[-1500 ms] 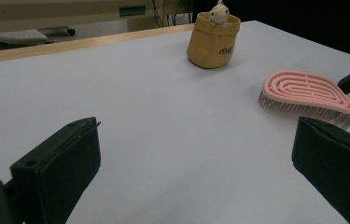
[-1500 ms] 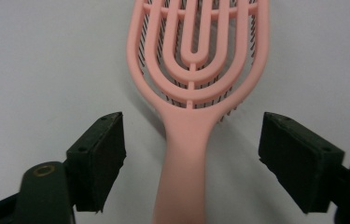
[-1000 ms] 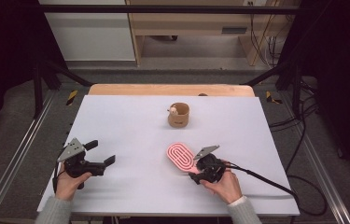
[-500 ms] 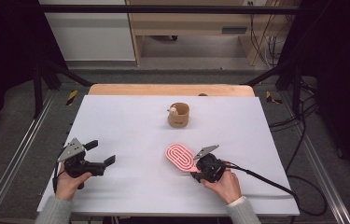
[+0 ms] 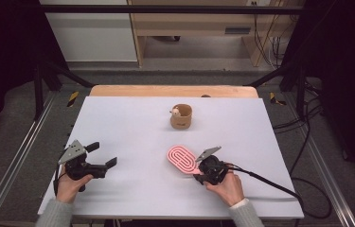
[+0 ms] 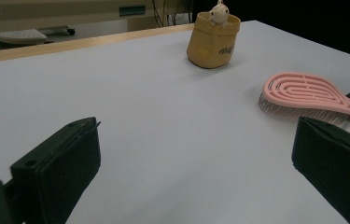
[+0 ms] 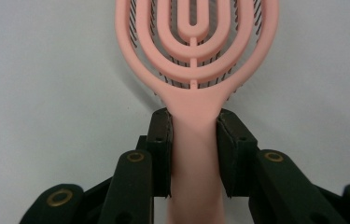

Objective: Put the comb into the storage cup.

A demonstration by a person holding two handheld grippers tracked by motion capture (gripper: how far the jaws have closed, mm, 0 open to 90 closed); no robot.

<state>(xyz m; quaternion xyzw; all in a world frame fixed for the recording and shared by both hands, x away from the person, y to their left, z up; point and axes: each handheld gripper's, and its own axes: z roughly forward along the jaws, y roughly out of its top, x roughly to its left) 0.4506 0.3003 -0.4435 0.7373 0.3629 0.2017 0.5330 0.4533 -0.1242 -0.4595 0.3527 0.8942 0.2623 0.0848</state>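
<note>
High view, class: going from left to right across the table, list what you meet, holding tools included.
Left tool in the person's left hand → tan cup with a small figure → pink hairbrush → right tool, shut on the brush's handle.

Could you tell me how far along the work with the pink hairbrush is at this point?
Done: the right gripper has just been closing and its jaws now clamp the pink hairbrush by the handle. In hand: the brush lies bristles-down on the table, not yet lifted. Left: probably carrying it to the tan cup. The left gripper waits open.
</note>
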